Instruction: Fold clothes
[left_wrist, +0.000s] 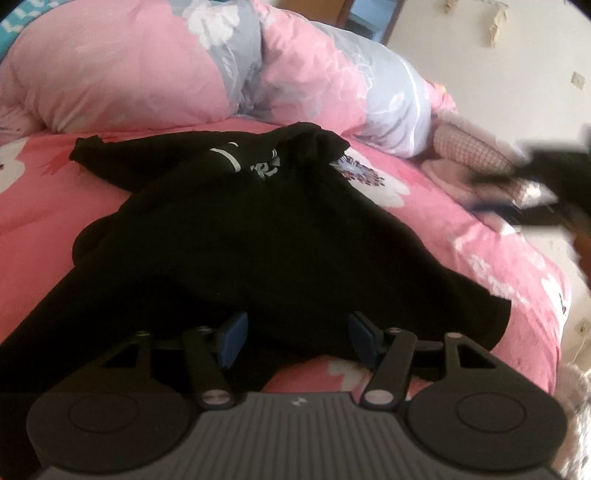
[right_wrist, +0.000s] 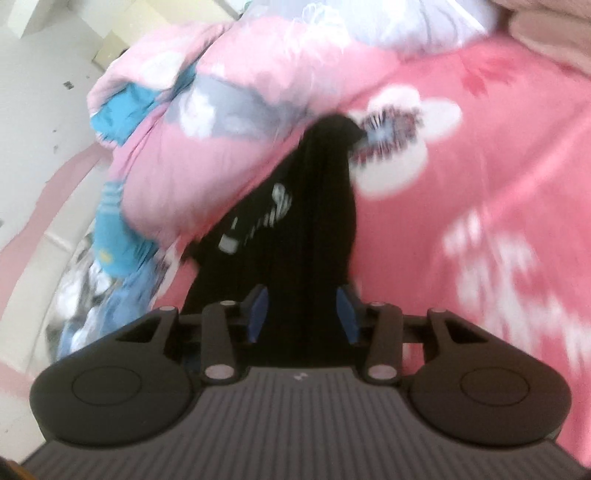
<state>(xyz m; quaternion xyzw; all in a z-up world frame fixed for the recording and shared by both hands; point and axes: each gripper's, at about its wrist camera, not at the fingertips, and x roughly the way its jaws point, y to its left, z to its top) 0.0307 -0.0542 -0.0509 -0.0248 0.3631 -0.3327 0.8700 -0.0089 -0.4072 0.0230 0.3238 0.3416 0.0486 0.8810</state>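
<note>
Garment: black sweatshirt (left_wrist: 258, 236) is lying spread on the bed (left_wrist: 461, 229), white print up.
Edges: its near hem is sitting close to the bed's edge; pink cover is showing free on both sides.
Far side: bunched quilt (left_wrist: 147, 66) is crowding the sweatshirt's top.
Left gripper (left_wrist: 297, 332): fingers are spread apart over the hem, released.
Right gripper (right_wrist: 303, 314): fingers are parted around a fold of sweatshirt (right_wrist: 325, 206); grip, cannot tell.

Pink floral bedspread (left_wrist: 44, 206), bunched quilt (left_wrist: 147, 66)
</note>
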